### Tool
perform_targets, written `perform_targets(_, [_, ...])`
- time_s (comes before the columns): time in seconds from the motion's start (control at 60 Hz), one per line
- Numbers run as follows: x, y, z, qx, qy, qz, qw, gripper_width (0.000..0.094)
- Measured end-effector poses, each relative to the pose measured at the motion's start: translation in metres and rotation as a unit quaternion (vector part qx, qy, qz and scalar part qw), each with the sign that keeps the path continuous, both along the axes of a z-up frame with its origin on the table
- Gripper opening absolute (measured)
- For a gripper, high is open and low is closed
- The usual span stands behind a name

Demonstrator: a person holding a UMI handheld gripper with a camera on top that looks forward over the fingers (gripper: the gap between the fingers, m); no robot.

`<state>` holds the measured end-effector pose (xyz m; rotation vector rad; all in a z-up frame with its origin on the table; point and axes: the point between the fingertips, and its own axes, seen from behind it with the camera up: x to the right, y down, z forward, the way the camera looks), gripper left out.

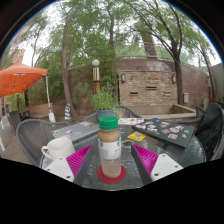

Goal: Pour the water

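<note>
Bottle held upright between the gripper fingers; pouring not yet begun.

A green-capped bottle (109,145) was held upright in the gripper (110,160), both pink pads (79,159) seemingly pressed against its sides. A white cup (57,149) stood on the metal table (35,135) just left of the fingers. No tilt was seen; the pour itself was judged outstanding.
</note>
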<state>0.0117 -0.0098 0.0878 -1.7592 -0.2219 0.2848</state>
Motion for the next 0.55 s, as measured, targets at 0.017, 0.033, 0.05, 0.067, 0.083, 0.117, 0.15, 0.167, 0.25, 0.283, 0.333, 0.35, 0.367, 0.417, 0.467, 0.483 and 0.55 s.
perform_targets(0.017, [0.001,-0.006,0.001,-0.002,0.0,0.0,1.0,0.0831])
perform_targets(0.033, [0.002,-0.012,0.003,-0.003,0.001,0.002,1.0,0.0834])
perform_targets(0.05, [0.003,-0.019,0.005,-0.003,0.002,0.004,1.0,0.0835])
perform_targets(0.067, [0.001,-0.023,0.007,-0.005,0.003,0.006,1.0,0.0834])
perform_targets(0.083, [0.002,-0.03,0.009,-0.007,0.004,0.008,1.0,0.0834])
perform_targets(0.117, [0.006,-0.047,0.013,-0.009,0.007,0.01,1.0,0.0834])
perform_targets(0.15, [0.011,-0.063,0.017,-0.011,0.011,0.007,1.0,0.0834])
perform_targets(0.167, [0.015,-0.071,0.018,-0.013,0.013,0.004,1.0,0.0836])
perform_targets(0.25, [0.03,-0.111,0.024,-0.013,0.015,-0.008,1.0,0.0835])
perform_targets(0.283, [0.034,-0.127,0.026,-0.01,0.013,-0.01,1.0,0.0836])
perform_targets(0.333, [0.04,-0.153,0.026,-0.01,0.008,-0.011,1.0,0.0836])
perform_targets(0.35, [0.042,-0.161,0.026,-0.01,0.005,-0.01,1.0,0.0836])
perform_targets(0.367, [0.044,-0.168,0.026,-0.01,0.003,-0.01,1.0,0.0834])
perform_targets(0.417, [0.049,-0.188,0.025,-0.013,0.004,-0.017,1.0,0.0835])
perform_targets(0.467, [0.053,-0.206,0.025,-0.016,0.013,-0.023,1.0,0.0836])
perform_targets(0.483, [0.054,-0.211,0.025,-0.019,0.015,-0.023,0.999,0.0835])
perform_targets(0.55, [0.056,-0.23,0.02,-0.03,0.025,-0.022,0.999,0.0834])
